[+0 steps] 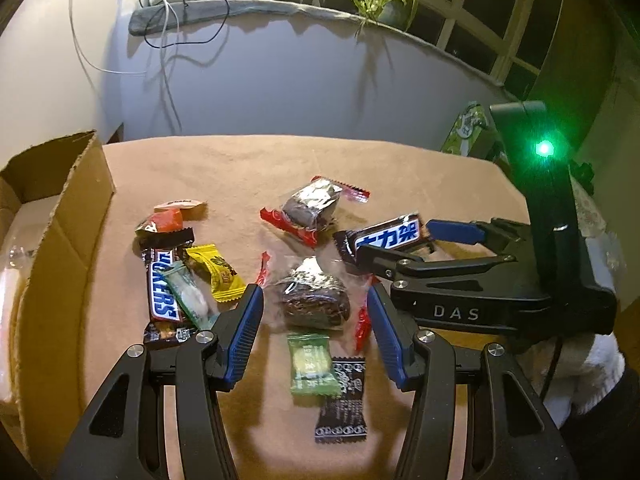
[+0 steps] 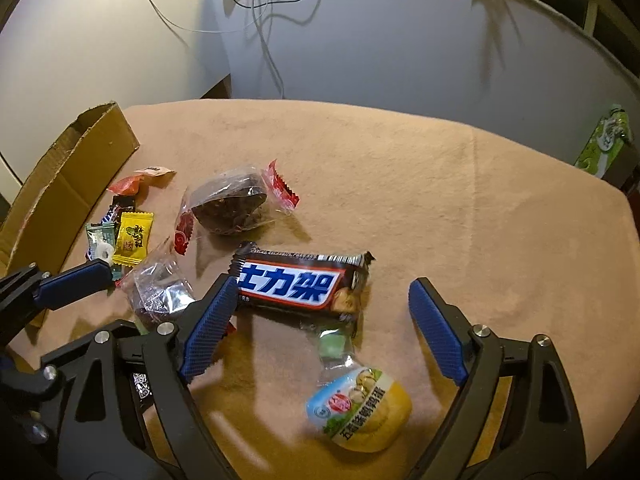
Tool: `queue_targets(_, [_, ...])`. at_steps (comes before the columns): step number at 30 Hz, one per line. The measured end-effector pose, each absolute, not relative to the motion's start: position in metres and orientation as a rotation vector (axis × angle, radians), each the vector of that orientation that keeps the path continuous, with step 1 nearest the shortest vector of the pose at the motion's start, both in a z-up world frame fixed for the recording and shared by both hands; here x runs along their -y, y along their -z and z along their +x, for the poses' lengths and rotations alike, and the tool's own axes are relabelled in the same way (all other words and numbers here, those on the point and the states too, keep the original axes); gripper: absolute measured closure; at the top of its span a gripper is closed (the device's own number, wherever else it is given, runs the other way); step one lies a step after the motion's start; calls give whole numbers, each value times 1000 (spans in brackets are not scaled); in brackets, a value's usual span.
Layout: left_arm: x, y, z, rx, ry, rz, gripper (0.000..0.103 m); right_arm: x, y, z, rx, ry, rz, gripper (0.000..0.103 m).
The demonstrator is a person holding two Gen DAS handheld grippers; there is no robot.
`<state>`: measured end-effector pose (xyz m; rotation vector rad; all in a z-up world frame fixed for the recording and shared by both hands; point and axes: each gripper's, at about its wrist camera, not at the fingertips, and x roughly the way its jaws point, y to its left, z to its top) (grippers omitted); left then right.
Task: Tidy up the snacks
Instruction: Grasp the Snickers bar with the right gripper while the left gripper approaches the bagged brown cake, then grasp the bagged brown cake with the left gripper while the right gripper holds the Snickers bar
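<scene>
Left hand-held gripper (image 1: 316, 312): jaws apart, straddling the clear-wrapped dark cake (image 1: 312, 300) without pressing it; positioned, by judgement, for a pickup.
Cardboard box (image 1: 60, 216): far left on the tabletop (image 1: 240, 168), open side facing the snacks; likely the sorting destination.
Loose snacks: Snickers bar (image 1: 162, 288) and yellow candy (image 1: 214, 272) clustered beside the box.
Right hand-held gripper (image 2: 320, 320): jaws wide apart, empty, framing the Chinese-label bar (image 2: 296, 284); quail-egg pack (image 2: 360, 412) lies nearer.
</scene>
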<state>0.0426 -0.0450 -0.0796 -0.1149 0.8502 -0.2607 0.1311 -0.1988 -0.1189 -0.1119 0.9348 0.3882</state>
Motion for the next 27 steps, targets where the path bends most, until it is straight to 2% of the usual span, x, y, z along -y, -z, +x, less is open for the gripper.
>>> queue_targets(8, [44, 83, 49, -874, 275, -117, 50, 197, 124, 137, -942, -401, -120, 14])
queue_targets(11, [46, 84, 54, -882, 280, -104, 50, 202, 122, 136, -939, -422, -105, 21])
queue_targets(16, [54, 88, 59, -891, 281, -87, 50, 205, 120, 132, -940, -452, -94, 46])
queue_targets(23, [54, 89, 66, -889, 287, -93, 49, 212, 119, 130, -931, -457, -60, 55])
queue_targets(27, [60, 88, 64, -874, 287, -69, 53, 217, 117, 130, -922, -447, -45, 57])
